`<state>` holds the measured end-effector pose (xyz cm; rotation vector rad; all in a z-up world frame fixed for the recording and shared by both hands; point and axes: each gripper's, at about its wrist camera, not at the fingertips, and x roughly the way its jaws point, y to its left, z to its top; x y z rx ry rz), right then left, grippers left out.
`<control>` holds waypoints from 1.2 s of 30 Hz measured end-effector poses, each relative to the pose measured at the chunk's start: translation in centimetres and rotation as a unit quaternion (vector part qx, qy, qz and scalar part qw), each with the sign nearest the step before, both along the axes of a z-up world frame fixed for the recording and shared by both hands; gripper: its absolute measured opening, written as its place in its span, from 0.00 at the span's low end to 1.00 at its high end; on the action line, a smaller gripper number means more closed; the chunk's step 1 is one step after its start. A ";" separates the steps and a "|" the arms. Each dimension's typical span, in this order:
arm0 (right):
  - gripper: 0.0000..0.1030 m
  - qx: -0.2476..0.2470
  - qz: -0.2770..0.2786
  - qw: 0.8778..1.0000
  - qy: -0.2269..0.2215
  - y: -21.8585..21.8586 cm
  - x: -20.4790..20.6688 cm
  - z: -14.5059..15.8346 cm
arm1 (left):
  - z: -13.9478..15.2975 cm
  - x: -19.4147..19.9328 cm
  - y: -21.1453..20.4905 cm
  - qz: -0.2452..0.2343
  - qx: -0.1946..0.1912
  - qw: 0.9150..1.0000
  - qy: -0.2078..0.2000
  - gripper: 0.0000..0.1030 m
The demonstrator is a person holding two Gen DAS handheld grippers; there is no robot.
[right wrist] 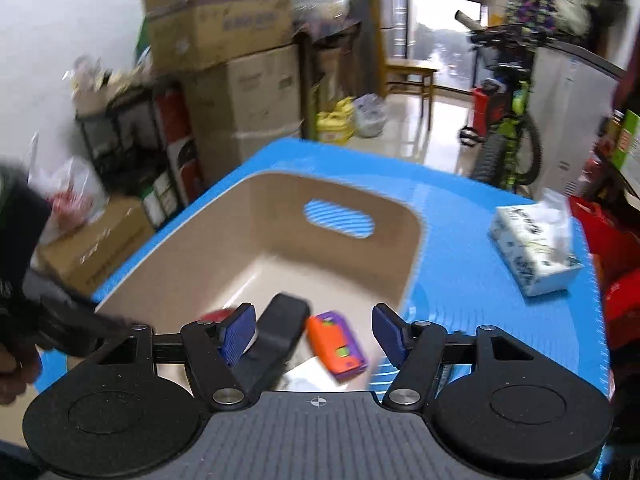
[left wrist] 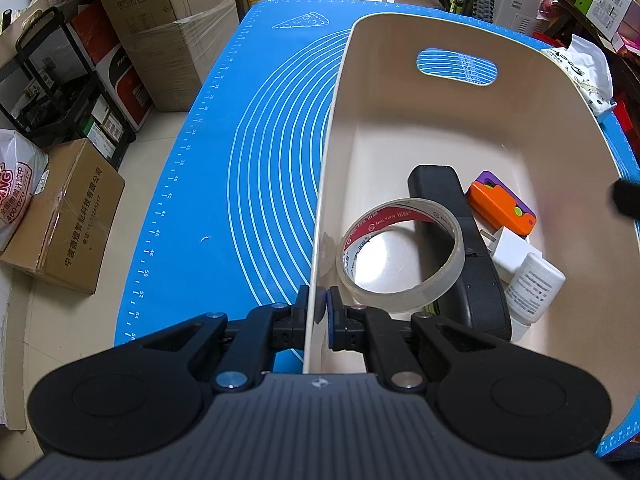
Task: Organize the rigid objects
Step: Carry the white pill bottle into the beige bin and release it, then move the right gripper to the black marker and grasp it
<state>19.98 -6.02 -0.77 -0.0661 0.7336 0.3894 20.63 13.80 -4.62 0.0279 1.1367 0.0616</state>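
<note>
Bin: beige plastic bin [left wrist: 400, 136] is sitting on the blue baking mat [left wrist: 248, 168], tissue pack [right wrist: 536, 252] lying beside it.
Left gripper [left wrist: 319, 306]: is pinching the bin's near left wall, jaws closed on it.
Right gripper [right wrist: 316, 330]: is hovering over the bin, jaws spread, holding nothing.
Contents: tape roll [left wrist: 404, 256], black remote [left wrist: 460, 248], orange-purple toy [left wrist: 502, 204], white charger [left wrist: 510, 250] and white bottle [left wrist: 534, 286] are lying inside the bin.
</note>
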 end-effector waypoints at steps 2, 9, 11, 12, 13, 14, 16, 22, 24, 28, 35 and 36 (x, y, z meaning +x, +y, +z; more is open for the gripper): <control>0.69 0.012 -0.020 1.000 -0.004 -1.4 0.2 0.6 | 0.0 -0.1 0.0 0.000 0.000 1.000 0.000 0.09; 0.74 0.019 -0.107 0.994 -0.004 -5.8 1.3 0.1 | 0.0 -0.1 0.0 -0.001 0.001 1.000 0.000 0.09; 0.74 0.010 -0.129 0.992 0.002 -6.6 1.7 -1.2 | 0.0 -0.1 0.1 -0.001 0.002 1.000 0.000 0.09; 0.74 0.007 -0.135 0.991 0.007 -6.8 1.9 -1.7 | 0.0 -0.1 0.1 -0.001 0.001 1.000 0.000 0.09; 0.74 0.004 -0.142 0.990 0.016 -7.1 2.2 -2.4 | 0.0 -0.1 0.1 -0.001 0.001 1.000 0.000 0.09; 0.74 0.003 -0.147 0.989 0.022 -7.3 2.5 -3.0 | 0.0 -0.1 0.1 -0.001 0.001 1.000 0.000 0.09; 0.74 -0.001 -0.161 0.986 0.033 -7.8 3.1 -4.3 | 0.0 -0.1 0.1 -0.001 0.002 1.000 0.000 0.09; 0.74 -0.028 -0.171 0.983 0.068 -7.9 4.9 -8.3 | 0.0 -0.2 0.2 -0.002 0.001 1.000 -0.001 0.09; 0.74 -0.036 -0.166 0.982 0.082 -7.7 5.3 -9.4 | 0.0 -0.2 0.1 -0.003 0.001 1.000 0.000 0.09; 0.74 -0.057 -0.172 0.979 0.092 -7.4 5.9 -11.1 | 0.0 -0.2 0.1 -0.004 0.002 1.000 -0.001 0.09; 0.61 -0.056 -0.187 0.976 0.099 -7.4 6.3 -13.3 | 0.0 -0.1 -0.1 -0.005 0.005 1.000 -0.001 0.09; 0.60 -0.053 -0.187 0.976 0.096 -7.4 6.3 -13.4 | 0.0 -0.1 -0.1 -0.005 0.006 1.000 -0.001 0.09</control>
